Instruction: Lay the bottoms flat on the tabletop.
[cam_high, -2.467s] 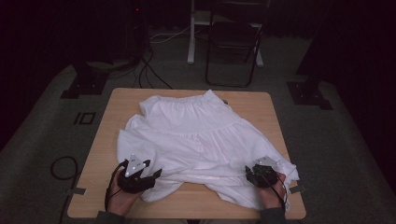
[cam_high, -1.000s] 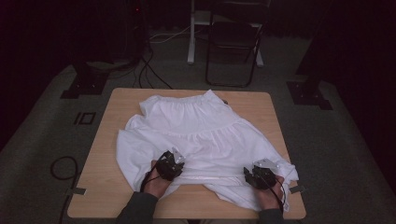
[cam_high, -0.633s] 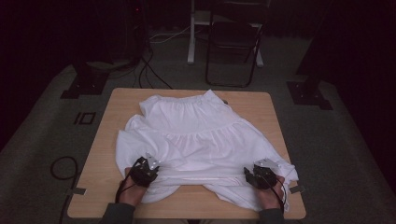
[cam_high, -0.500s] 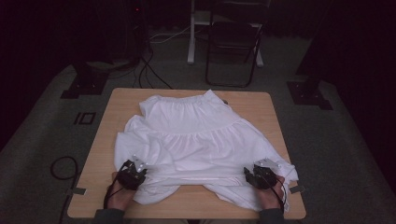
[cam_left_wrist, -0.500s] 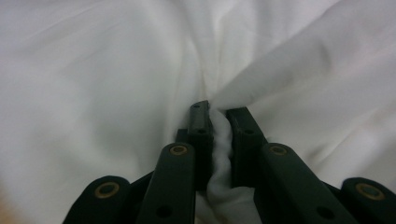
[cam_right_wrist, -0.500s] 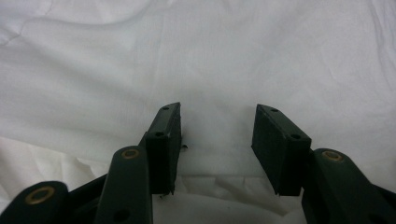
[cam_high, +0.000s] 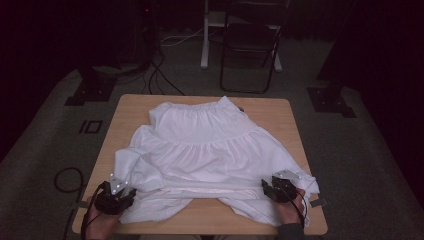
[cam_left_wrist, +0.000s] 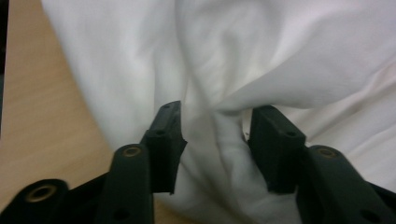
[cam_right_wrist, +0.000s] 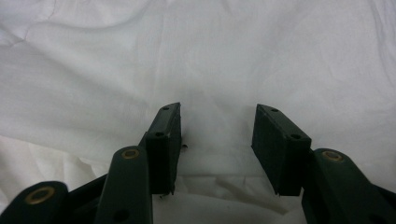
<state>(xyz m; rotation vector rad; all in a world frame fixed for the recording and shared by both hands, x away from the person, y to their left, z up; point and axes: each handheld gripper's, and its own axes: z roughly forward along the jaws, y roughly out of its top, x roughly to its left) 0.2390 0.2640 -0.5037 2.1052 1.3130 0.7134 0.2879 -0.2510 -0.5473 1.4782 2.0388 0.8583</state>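
Down at the near edge of the wooden table (cam_high: 125, 107), both hands come in low from the bottom of the high view. On the left side, the left hand (cam_high: 98, 224) sits at the near left corner, holding the left gripper (cam_high: 116, 194) pointed forward at the bunched near-left part of the white skirt (cam_high: 210, 145). Its own view shows the jaws spread apart, a raised fold of white cloth (cam_left_wrist: 224, 126) standing in the gap between them and bare wood off to the left; whether the pads touch the cloth I cannot tell. Over on the right, the right hand (cam_high: 290, 212) rests on the hem near the near right corner, with the right gripper (cam_high: 280, 187) aimed forward and slightly inward. Its view shows the jaws wide apart too, flat white fabric (cam_right_wrist: 215, 84) lying under and between them, nothing pinched. Further out, the skirt lies spread across most of the tabletop, hem toward the person, gathered waistband toward the far edge. Beyond the table, a dark folding chair (cam_high: 250, 45) stands on the grey floor, with cables (cam_high: 160, 75) trailing to its left.
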